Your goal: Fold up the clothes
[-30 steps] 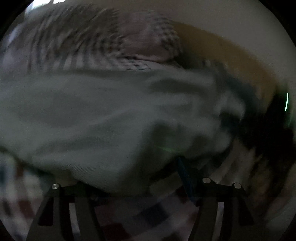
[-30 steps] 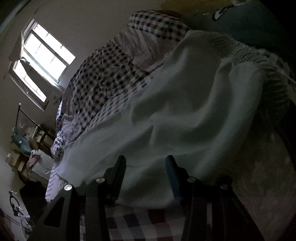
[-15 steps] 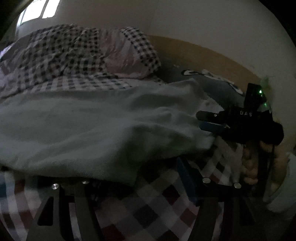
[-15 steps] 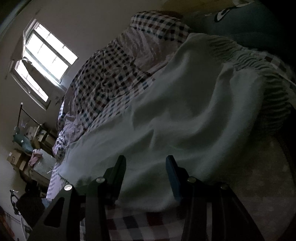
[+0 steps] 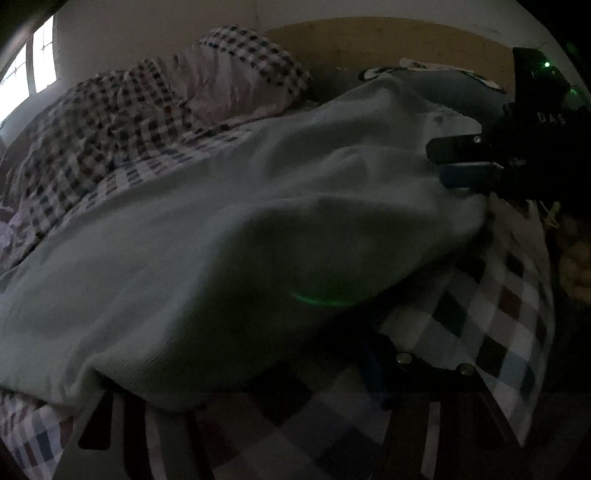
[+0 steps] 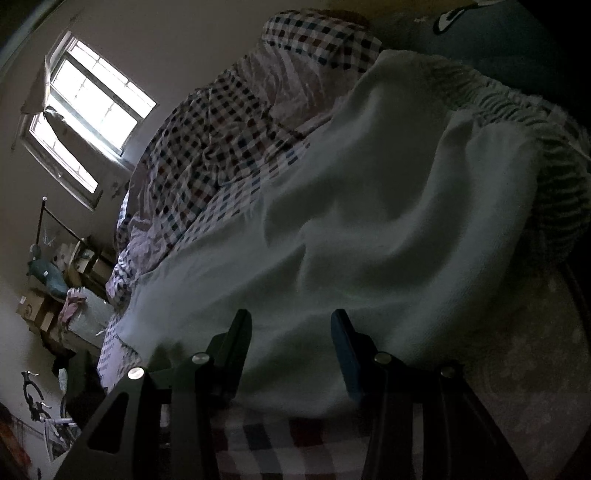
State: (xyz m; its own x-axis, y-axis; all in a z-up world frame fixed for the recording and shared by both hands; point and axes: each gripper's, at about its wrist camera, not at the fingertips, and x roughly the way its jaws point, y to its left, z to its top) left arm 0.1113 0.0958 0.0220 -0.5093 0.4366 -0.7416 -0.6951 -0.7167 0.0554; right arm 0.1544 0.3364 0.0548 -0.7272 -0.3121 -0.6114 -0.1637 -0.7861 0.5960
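A pale mint garment with a ruched elastic waistband lies spread on the checked bedsheet. My left gripper sits low at the garment's near hem. Its jaws are closing with the hem between them; cloth drapes over the left finger, and the pads do not visibly press. My right gripper rests at the other near edge with cloth lying between its spread fingers, unpinched. In the left wrist view the right gripper is at the far right, over the garment's edge.
A crumpled checked duvet and pillow lie beyond the garment, against a wooden headboard. A dark blue cushion sits at the head. A window and cluttered shelves are left. A hand holds the right gripper.
The left wrist view has shifted and rolled, closer to the garment's hem, which now covers more of the left finger. The left jaws stand narrower. The right gripper has not moved.
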